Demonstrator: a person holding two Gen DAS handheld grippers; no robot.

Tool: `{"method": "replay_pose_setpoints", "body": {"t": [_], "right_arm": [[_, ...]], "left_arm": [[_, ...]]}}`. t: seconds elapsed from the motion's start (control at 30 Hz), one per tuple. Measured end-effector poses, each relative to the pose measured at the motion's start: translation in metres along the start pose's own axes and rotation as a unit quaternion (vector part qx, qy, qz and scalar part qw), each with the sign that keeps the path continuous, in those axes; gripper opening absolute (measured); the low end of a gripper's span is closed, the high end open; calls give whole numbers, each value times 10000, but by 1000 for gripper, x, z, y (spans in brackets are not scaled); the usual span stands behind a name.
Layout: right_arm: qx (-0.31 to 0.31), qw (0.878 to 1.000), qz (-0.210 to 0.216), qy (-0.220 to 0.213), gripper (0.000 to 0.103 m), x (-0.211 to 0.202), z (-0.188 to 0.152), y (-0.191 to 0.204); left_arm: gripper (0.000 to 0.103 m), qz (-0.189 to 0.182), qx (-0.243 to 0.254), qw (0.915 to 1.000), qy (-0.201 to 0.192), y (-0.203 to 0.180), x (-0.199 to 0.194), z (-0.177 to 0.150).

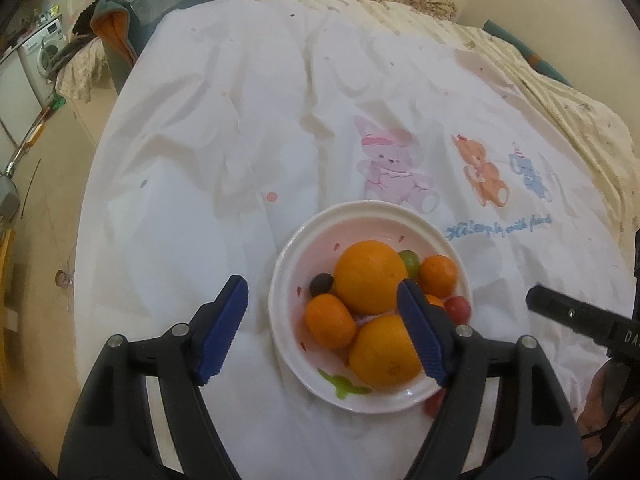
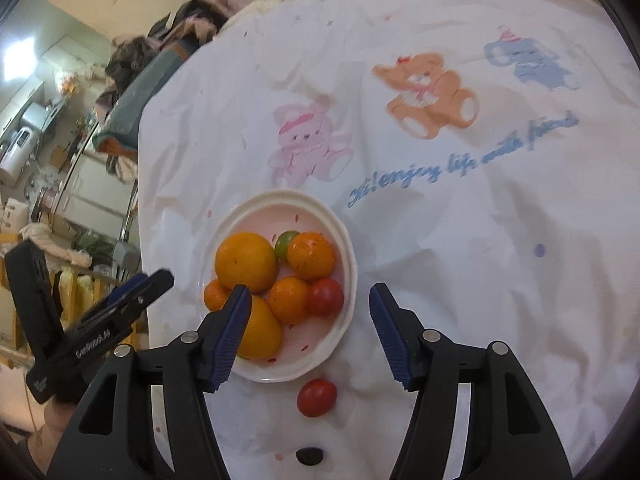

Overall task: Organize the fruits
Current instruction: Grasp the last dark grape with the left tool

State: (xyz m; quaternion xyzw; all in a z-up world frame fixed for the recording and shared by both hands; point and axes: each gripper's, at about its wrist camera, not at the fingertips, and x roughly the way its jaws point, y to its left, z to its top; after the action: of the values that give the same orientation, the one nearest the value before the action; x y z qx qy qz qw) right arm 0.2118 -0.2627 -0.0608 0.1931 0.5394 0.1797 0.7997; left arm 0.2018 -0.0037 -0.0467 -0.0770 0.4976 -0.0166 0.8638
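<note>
A white bowl (image 1: 280, 276) (image 2: 348, 264) sits on the white printed sheet and holds two large oranges (image 1: 370, 278) (image 2: 246, 262), several small mandarins (image 1: 330, 322) (image 2: 311, 255), a green fruit (image 1: 411, 262) (image 2: 285, 242), a dark grape (image 1: 321, 284) and a red tomato (image 1: 457, 307) (image 2: 325, 297). A second red tomato (image 2: 317, 397) lies on the sheet just outside the bowl's near rim. A dark fruit (image 2: 309, 456) lies closer to me. My left gripper (image 1: 322, 330) is open above the bowl's left rim. My right gripper (image 2: 308, 330) is open above the bowl's near rim.
The sheet (image 1: 280, 120) with bear prints (image 2: 430, 94) covers a bed. A grey and orange cushion (image 1: 120, 20) and laundry lie at the far left. The bed's left edge drops to the floor (image 1: 52, 184). The other gripper shows at each view's side (image 2: 104, 312).
</note>
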Motion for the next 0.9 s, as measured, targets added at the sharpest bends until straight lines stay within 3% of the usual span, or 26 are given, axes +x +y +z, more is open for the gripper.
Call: {"method": "replay_pose_setpoints", "body": {"t": [0.27, 0.5, 0.9], "right_arm": [[31, 9996, -6, -284, 64, -43, -16, -5], [-34, 9989, 38, -458, 64, -70, -43, -1], [187, 9993, -82, -307, 64, -75, -71, -10]], "left_arm": [[74, 102, 350, 9991, -211, -13, -45, -12], [74, 36, 216, 9994, -260, -14, -77, -43], [74, 401, 38, 9992, -68, -23, -82, -95]]}}
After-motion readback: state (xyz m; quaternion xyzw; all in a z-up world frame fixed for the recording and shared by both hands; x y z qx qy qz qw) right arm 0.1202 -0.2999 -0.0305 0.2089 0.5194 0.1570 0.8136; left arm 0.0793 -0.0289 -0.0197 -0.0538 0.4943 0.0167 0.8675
